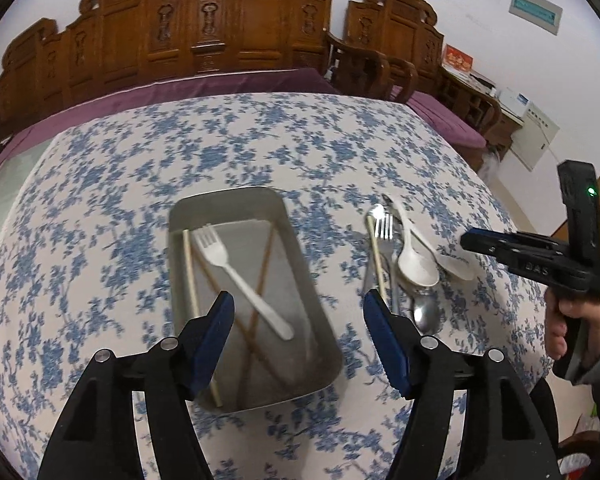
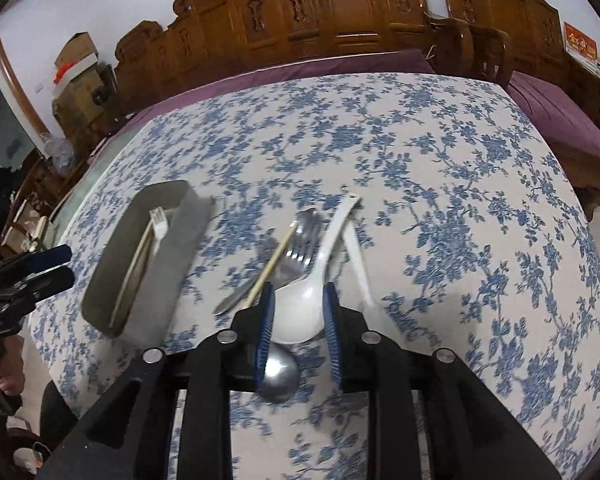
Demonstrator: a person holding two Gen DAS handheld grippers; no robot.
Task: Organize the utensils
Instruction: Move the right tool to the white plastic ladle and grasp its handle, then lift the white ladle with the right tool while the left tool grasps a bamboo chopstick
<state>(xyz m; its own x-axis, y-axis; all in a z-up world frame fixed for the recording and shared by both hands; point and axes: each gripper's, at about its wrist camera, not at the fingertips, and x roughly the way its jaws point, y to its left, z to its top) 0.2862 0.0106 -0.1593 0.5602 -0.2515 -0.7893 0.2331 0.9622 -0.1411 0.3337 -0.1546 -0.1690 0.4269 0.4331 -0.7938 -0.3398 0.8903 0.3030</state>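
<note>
A grey metal tray (image 1: 296,232) holds a white plastic fork (image 1: 236,276) and chopsticks (image 1: 190,272). My left gripper (image 1: 298,330) is open and empty above the tray's near end. To the right lies a pile: white spoon (image 1: 416,264), second white spoon (image 1: 456,266), metal fork (image 1: 384,228), metal spoon (image 1: 426,314), one chopstick (image 1: 376,254). In the right wrist view my right gripper (image 2: 298,326) is open, its blue pads either side of the white spoon's bowl (image 2: 300,312), above the metal spoon (image 2: 280,372). The tray (image 2: 156,276) lies left.
The table has a blue floral cloth (image 1: 300,148). Carved wooden chairs (image 1: 220,32) and a purple cushion stand behind it. The right gripper (image 1: 540,260) with its hand shows at the right edge of the left wrist view. Cardboard boxes (image 2: 76,76) stand far left.
</note>
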